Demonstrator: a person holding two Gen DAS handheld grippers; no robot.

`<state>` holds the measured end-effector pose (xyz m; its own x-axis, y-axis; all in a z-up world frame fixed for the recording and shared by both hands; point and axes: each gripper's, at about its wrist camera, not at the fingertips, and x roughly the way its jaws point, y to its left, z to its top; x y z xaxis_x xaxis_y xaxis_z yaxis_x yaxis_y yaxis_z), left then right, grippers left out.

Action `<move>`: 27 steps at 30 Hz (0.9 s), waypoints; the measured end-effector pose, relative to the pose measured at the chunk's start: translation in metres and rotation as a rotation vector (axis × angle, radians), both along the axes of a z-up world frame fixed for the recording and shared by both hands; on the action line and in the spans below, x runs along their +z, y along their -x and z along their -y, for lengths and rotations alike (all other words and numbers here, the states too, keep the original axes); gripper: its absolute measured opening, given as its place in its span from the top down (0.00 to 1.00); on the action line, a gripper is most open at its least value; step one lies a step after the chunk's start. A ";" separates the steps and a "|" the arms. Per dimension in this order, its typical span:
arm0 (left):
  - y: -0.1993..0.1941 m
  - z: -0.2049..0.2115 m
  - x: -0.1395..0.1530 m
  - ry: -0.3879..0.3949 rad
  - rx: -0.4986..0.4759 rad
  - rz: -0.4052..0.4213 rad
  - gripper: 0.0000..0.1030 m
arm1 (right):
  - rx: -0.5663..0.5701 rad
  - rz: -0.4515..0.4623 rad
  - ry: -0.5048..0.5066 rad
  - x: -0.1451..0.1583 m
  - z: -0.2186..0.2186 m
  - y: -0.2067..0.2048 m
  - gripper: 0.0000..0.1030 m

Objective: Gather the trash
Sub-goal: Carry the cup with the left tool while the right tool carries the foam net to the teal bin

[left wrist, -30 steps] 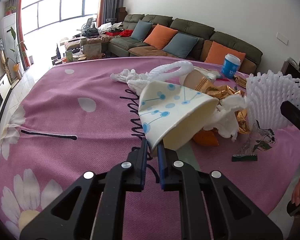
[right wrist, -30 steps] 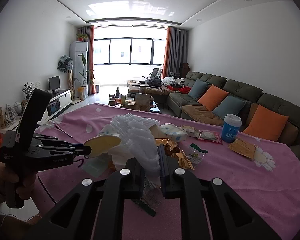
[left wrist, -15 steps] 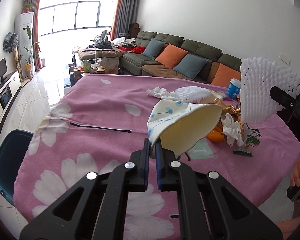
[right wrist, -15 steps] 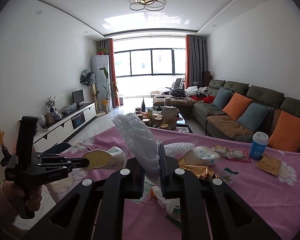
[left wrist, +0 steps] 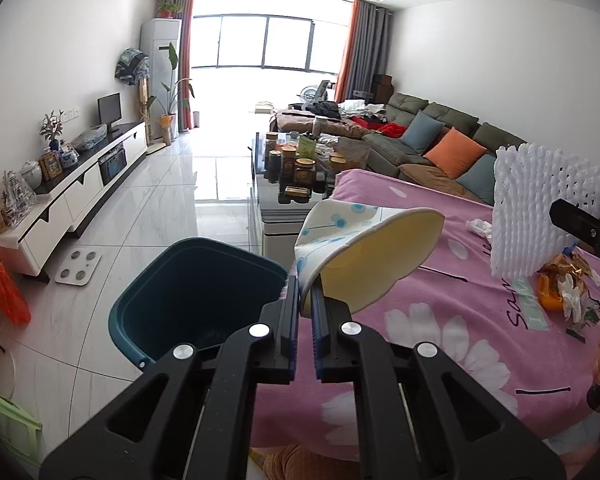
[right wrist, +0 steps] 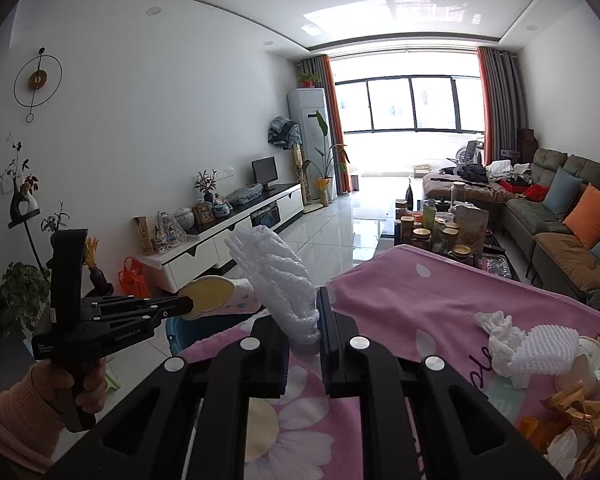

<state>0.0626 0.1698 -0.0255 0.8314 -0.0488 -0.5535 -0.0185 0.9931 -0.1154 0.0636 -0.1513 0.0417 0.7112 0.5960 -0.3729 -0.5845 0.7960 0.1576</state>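
My left gripper [left wrist: 305,300] is shut on the rim of a crushed paper cup [left wrist: 364,252], white with blue dots, held just right of the open dark teal bin [left wrist: 196,292] on the floor by the table edge. My right gripper [right wrist: 303,320] is shut on a white foam fruit net [right wrist: 276,276], held above the table's near corner; the net also shows in the left wrist view [left wrist: 540,208]. The left gripper [right wrist: 182,307] with the cup [right wrist: 216,294] shows in the right wrist view, over the bin [right wrist: 180,334]. More trash [right wrist: 540,364] lies on the table at the right.
The table has a pink flowered cloth [left wrist: 440,320]. A glass coffee table with jars [left wrist: 300,168] stands beyond it, a sofa [right wrist: 572,216] at the right, a TV cabinet [left wrist: 80,184] at the left. A white scale [left wrist: 78,267] and an orange bag [left wrist: 4,284] lie on the floor.
Both grippers have swung left, away from the trash pile, carrying the cup and the foam net. The bin has come into full view beside the cup.
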 end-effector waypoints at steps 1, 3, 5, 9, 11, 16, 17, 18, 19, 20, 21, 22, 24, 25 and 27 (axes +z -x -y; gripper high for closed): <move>-0.001 -0.011 0.000 -0.004 0.027 -0.004 0.94 | 0.024 -0.005 -0.003 0.000 -0.011 -0.006 0.89; -0.002 -0.033 -0.001 -0.009 0.071 -0.010 0.94 | 0.065 -0.016 -0.011 0.003 -0.030 -0.014 0.89; -0.005 -0.054 -0.003 -0.012 0.111 -0.020 0.94 | 0.101 -0.026 -0.015 0.006 -0.050 -0.023 0.89; -0.008 -0.088 -0.010 -0.011 0.161 -0.041 0.94 | 0.163 -0.061 -0.024 0.004 -0.080 -0.044 0.89; -0.010 -0.100 -0.013 -0.016 0.183 -0.051 0.94 | 0.187 -0.076 -0.024 0.001 -0.096 -0.054 0.89; -0.012 -0.123 -0.028 -0.016 0.221 -0.081 0.94 | 0.234 -0.147 -0.025 -0.015 -0.132 -0.078 0.89; -0.014 -0.124 -0.030 -0.016 0.228 -0.088 0.94 | 0.239 -0.167 -0.025 -0.019 -0.138 -0.083 0.89; -0.016 -0.127 -0.033 -0.015 0.232 -0.095 0.94 | 0.243 -0.185 -0.025 -0.022 -0.144 -0.088 0.89; -0.020 -0.130 -0.036 -0.012 0.235 -0.104 0.94 | 0.247 -0.206 -0.021 -0.026 -0.150 -0.094 0.89; -0.022 -0.134 -0.038 -0.010 0.239 -0.112 0.94 | 0.245 -0.223 -0.016 -0.031 -0.156 -0.099 0.89; -0.026 -0.135 -0.042 -0.008 0.241 -0.120 0.94 | 0.246 -0.241 -0.008 -0.035 -0.162 -0.104 0.89; -0.030 -0.136 -0.045 -0.005 0.243 -0.130 0.94 | 0.245 -0.258 0.003 -0.040 -0.168 -0.107 0.89; -0.040 -0.139 -0.052 0.000 0.252 -0.151 0.94 | 0.239 -0.287 0.024 -0.049 -0.178 -0.113 0.89; -0.044 -0.139 -0.056 0.001 0.256 -0.160 0.94 | 0.232 -0.302 0.033 -0.053 -0.183 -0.117 0.89; -0.053 -0.138 -0.066 0.006 0.264 -0.176 0.94 | 0.226 -0.326 0.054 -0.061 -0.192 -0.124 0.89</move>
<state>0.1155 0.3079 -0.0917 0.7070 0.1525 -0.6906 -0.2960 0.9507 -0.0931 0.1874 0.0407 -0.0194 0.4029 0.6974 -0.5927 -0.6722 0.6650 0.3254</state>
